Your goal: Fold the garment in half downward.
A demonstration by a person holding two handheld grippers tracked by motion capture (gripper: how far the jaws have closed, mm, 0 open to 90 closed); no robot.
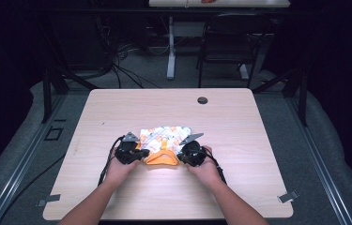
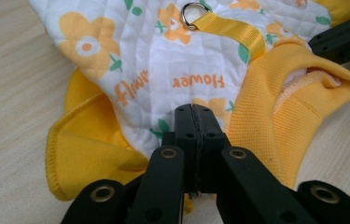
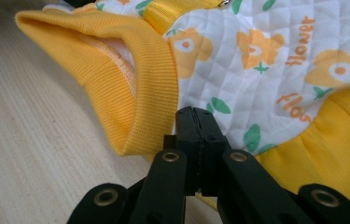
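Note:
A small quilted garment, white with orange flowers and yellow ribbed trim, lies flat on the wooden table near its middle. My left gripper is at the garment's near left side, and in the left gripper view its jaws are pressed together on the quilted fabric by the yellow cuff. My right gripper is at the near right side, and in the right gripper view it is shut on the quilted fabric beside the ribbed collar. A metal ring sits on a yellow strap.
A dark grommet hole sits in the table's far side. Beyond the table stand a black chair and a white table leg, with cables on the floor. Metal clips hold the near table edge.

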